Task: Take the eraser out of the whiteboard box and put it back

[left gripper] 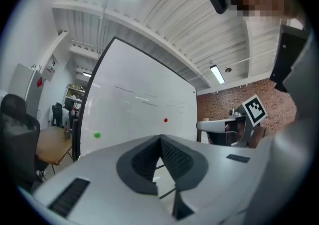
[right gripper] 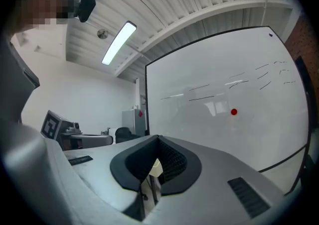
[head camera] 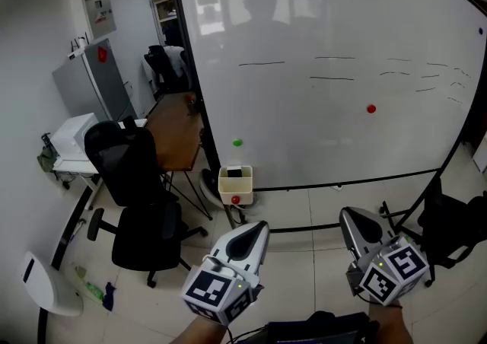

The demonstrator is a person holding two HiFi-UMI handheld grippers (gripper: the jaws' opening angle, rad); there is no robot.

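Eraser (head camera: 234,173) sits in the cream whiteboard box (head camera: 235,187), left of frame centre at the lower left corner of the whiteboard (head camera: 327,23), well apart from both grippers. Left gripper (head camera: 254,230) and right gripper (head camera: 352,219), low in frame, are clenched on nothing; reaching in unopened would likely nudge the box loose.

Whiteboard (head camera: 319,23) white; 1 red magnet (head camera: 370,109), 1 green magnet (head camera: 237,142). Whiteboard box (head camera: 225,185) cream, red dot (head camera: 235,199). Chair (head camera: 133,175) black; worktop (head camera: 173,133) brown.

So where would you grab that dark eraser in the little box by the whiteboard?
Probably by its upper end, coming from above: the eraser sits inside the box, whose walls cover its lower sides; only the open top leaves room for jaws.
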